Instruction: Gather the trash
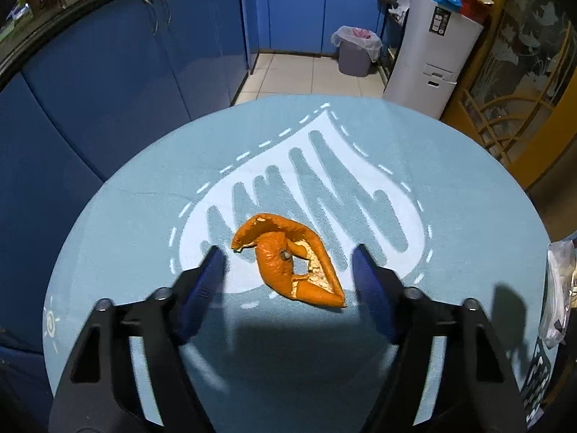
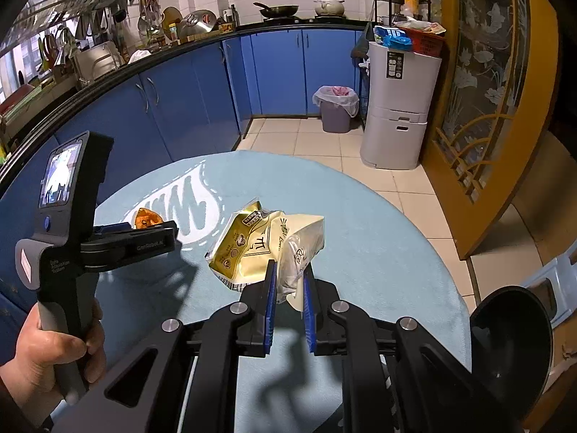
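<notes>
On the table the peel lies left of the wrapper, bin beyond.

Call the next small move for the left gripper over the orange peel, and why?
Probably close the left gripper on the orange peel. Its fingers stand open either side of the peel, which lies loose on the blue tablecloth, not yet gripped. The right gripper is already shut on the yellow snack bag, so the peel is the piece left.

One orange peel, one snack wrapper, one lined bin, two grippers.
</notes>
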Demonstrator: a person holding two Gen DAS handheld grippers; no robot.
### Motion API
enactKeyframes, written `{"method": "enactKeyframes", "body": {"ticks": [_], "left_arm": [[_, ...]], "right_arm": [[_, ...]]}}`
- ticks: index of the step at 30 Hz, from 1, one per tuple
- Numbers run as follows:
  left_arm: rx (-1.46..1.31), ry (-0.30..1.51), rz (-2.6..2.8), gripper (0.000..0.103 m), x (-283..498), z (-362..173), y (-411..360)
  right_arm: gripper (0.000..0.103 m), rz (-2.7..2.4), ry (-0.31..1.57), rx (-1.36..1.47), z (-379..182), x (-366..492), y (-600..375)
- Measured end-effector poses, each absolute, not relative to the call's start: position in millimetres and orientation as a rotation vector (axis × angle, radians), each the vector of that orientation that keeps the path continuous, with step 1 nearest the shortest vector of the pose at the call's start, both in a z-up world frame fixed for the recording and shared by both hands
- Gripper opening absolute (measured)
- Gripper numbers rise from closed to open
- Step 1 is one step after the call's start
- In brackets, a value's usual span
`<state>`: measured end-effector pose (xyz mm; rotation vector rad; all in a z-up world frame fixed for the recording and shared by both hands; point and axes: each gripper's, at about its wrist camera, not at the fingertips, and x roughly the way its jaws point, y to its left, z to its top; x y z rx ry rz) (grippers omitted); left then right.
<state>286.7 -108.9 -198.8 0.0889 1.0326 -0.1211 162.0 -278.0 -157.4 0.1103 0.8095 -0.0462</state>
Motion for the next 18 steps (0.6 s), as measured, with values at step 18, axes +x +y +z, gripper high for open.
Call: {"method": "enactKeyframes", "body": {"ticks": [18], "left_arm": [[0.113,0.92,-0.217,0.023,241,-143,-133]], "right_arm": [[0.013,-0.064,0.732,0.129,-134,127,-289]]}}
